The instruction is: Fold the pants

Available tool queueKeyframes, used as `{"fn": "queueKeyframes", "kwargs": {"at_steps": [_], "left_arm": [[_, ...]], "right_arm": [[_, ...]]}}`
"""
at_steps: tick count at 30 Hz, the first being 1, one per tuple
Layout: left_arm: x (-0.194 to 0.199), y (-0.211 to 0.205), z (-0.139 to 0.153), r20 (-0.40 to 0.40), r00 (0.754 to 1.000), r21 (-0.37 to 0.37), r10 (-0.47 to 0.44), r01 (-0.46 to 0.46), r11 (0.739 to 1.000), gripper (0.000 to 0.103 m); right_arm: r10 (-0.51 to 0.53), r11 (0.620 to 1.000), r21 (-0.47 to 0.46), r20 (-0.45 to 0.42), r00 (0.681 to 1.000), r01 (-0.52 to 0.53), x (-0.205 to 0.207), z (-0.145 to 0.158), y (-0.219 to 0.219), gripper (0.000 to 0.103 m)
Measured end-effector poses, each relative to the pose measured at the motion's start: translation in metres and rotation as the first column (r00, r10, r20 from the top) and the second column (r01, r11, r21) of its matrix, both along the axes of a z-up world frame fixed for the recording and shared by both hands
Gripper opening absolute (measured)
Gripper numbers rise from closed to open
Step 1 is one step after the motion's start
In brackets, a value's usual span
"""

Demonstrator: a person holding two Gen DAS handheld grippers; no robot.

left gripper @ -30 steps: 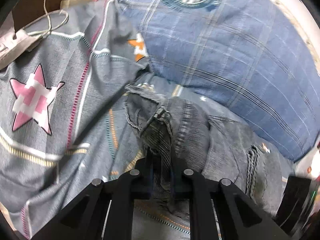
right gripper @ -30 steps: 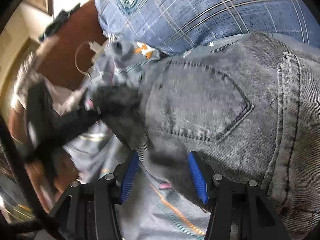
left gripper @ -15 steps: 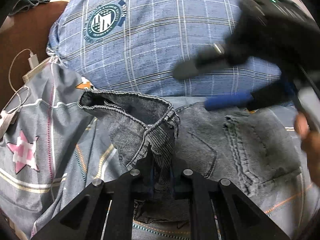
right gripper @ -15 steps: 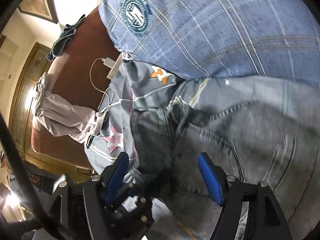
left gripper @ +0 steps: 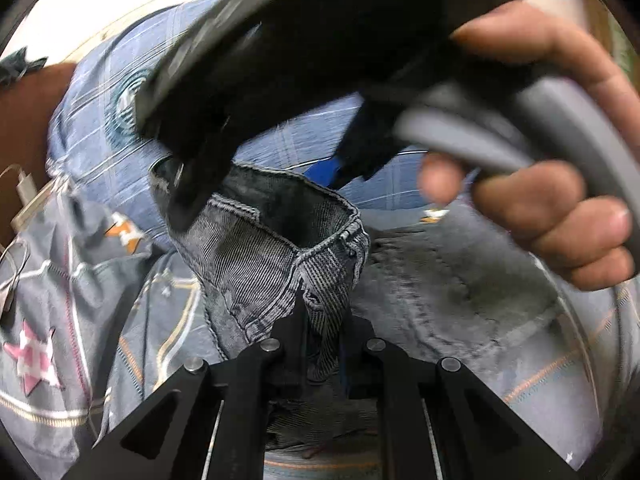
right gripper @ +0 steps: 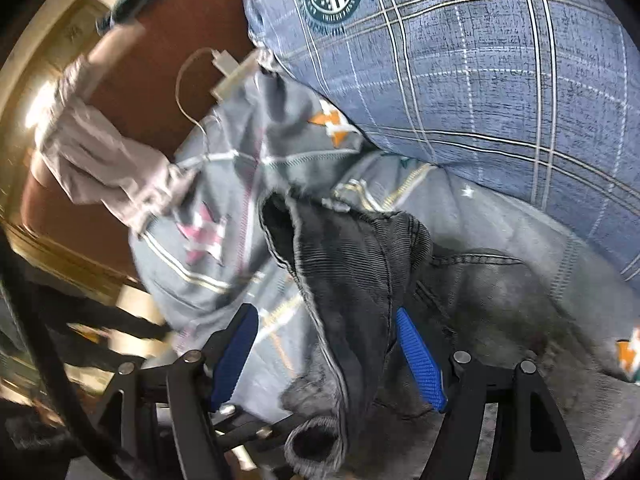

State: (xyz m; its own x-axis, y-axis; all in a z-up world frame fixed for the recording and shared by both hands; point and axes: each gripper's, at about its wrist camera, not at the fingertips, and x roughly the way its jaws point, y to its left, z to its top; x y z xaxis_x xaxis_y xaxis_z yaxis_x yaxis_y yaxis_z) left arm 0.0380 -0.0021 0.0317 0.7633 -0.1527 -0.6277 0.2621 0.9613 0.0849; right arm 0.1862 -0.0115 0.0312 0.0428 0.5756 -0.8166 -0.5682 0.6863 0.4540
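Grey denim pants (left gripper: 440, 292) lie on a grey patterned bedsheet (left gripper: 60, 280). My left gripper (left gripper: 322, 332) is shut on the pants' waistband (left gripper: 324, 280) and holds it lifted. My right gripper (right gripper: 324, 344) is open, its blue pads (right gripper: 420, 360) on either side of the raised waistband (right gripper: 360, 272). In the left wrist view the right gripper's body (left gripper: 320, 40) and the hand holding it fill the top, close above the waistband.
A blue plaid pillow (right gripper: 460, 60) with a round emblem lies behind the pants. A brown headboard (right gripper: 168, 40) with a white charger and cable (right gripper: 224, 60) and a pale cloth (right gripper: 100, 160) is at the left.
My right gripper has moved over to the lifted waistband and now straddles it, open. The left gripper keeps its hold and has raised the waistband slightly.
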Motion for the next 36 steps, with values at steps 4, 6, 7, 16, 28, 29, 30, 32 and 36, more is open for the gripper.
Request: {"fn": "queueKeyframes", "kwargs": {"at_steps": [4,6,7,16,28,29,30,32,36], "left_arm": [[-0.004,-0.012,-0.001,0.005,0.999,0.024,-0.036,0.036,0.999,0.011],[-0.006,-0.011,0.000,-0.004,0.998,-0.002,-0.055,0.055,0.998,0.011],[-0.007,-0.011,0.002,-0.007,0.998,-0.021,-0.067,0.067,0.998,0.011],[0.000,-0.038,0.047,-0.063,0.952,-0.204,-0.301,0.283,0.937,0.011],[0.029,-0.111,-0.012,-0.183,0.900,-0.275,-0.397,0.340,0.899,0.011],[0.033,-0.111,-0.013,-0.182,0.902,-0.304,-0.392,0.327,0.895,0.012],[0.032,-0.113,-0.015,-0.188,0.899,-0.327,-0.395,0.322,0.889,0.013],[0.032,-0.115,-0.022,-0.223,0.888,-0.351,-0.402,0.312,0.883,0.017],[0.047,-0.099,-0.042,-0.338,0.831,-0.479,-0.441,0.252,0.841,0.026]], "right_arm": [[-0.058,0.994,-0.093,0.045,0.997,0.062,-0.001,-0.005,-0.012,0.027],[-0.097,0.992,-0.073,0.053,0.994,0.101,-0.001,-0.002,-0.029,0.017],[-0.117,0.990,-0.065,0.060,0.991,0.121,-0.003,0.002,-0.037,0.015],[-0.357,0.927,0.139,0.049,0.933,0.347,-0.028,0.035,-0.145,0.012],[-0.553,0.776,0.289,-0.116,0.825,0.561,-0.042,-0.031,-0.251,0.011],[-0.553,0.778,0.288,-0.107,0.826,0.558,-0.039,-0.029,-0.250,0.011],[-0.555,0.777,0.292,-0.100,0.826,0.558,-0.037,-0.028,-0.251,0.011],[-0.570,0.772,0.272,-0.100,0.815,0.574,-0.032,-0.035,-0.255,0.011],[-0.599,0.764,0.191,-0.146,0.788,0.616,-0.023,-0.074,-0.266,0.011]]}}
